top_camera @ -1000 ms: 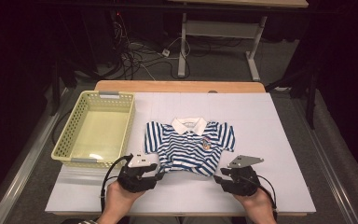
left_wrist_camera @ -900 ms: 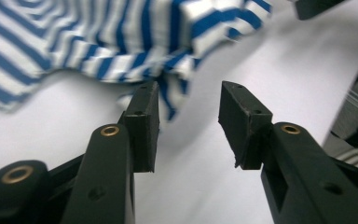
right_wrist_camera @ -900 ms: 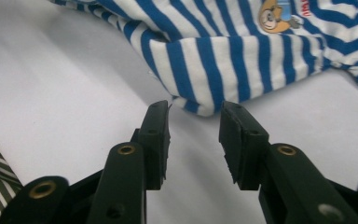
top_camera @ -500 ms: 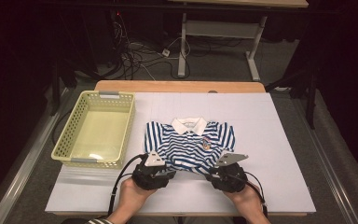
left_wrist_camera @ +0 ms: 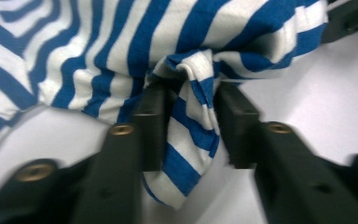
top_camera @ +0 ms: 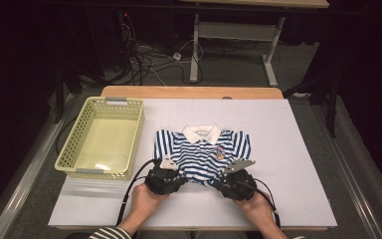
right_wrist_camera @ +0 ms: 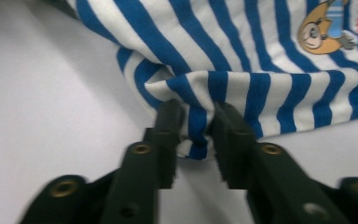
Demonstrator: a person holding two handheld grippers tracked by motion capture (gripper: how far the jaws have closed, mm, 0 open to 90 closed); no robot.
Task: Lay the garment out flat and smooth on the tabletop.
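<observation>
Each tool, left (left_wrist_camera: 186,100) and right (right_wrist_camera: 196,122), has just closed on a pinch of the shirt's (top_camera: 199,154) hem lying ahead on the bench (top_camera: 298,149); the cloth looks light, limp, best held there.

Left claw (top_camera: 171,175) and right claw (top_camera: 229,178) side by side — jaws just closing, both pinching cloth

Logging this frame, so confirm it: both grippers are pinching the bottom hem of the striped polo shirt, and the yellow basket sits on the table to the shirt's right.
The side is wrong. The yellow basket sits to the left of the striped polo shirt, as the high view shows. The rest holds: the left gripper and right gripper each have bunched hem fabric pinched between their jaws.
</observation>
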